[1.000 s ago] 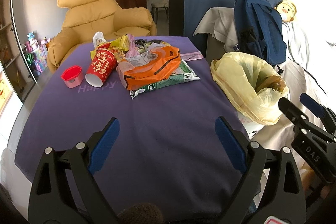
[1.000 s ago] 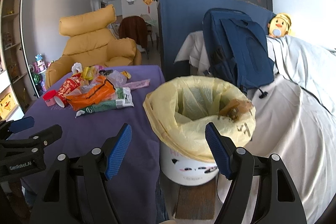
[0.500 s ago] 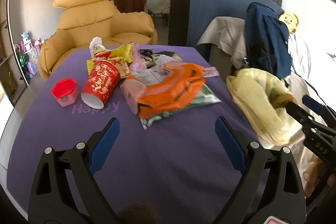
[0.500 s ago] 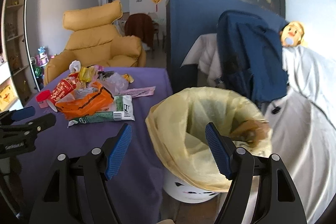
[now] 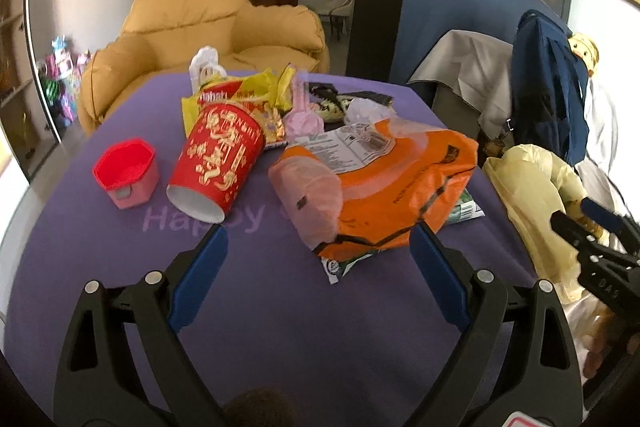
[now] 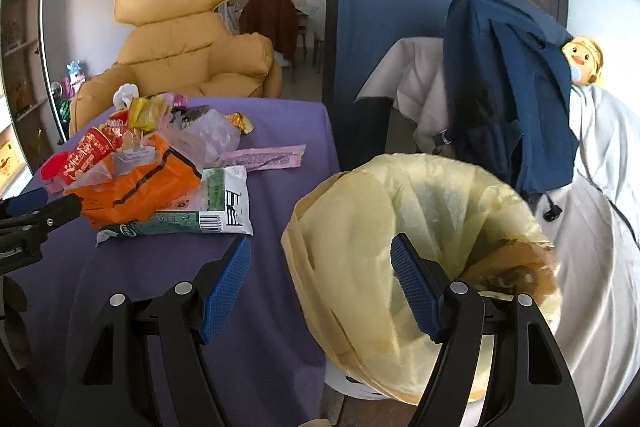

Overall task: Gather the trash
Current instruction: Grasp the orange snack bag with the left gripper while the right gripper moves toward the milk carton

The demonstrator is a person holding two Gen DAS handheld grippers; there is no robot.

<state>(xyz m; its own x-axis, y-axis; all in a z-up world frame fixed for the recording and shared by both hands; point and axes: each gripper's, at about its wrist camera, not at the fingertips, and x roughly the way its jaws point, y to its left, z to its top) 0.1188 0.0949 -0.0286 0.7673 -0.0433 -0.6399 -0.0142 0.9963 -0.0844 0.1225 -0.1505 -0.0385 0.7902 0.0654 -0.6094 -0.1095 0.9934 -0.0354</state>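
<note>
At frame centre, my left gripper point(image 5: 316, 247) hung with fingers apart and empty just short of the orange bag point(image 5: 400, 179). My right gripper point(image 6: 320, 263) likewise gaped over the yellow-lined bin point(image 6: 420, 227), lower right.

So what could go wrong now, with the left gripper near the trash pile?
The left gripper is open near the orange bag, which lies over a green wrapper; gripping might take only one layer. The tipped red cup might roll if it is nudged. The yellow bin bag sags, so dropped trash might miss.
</note>
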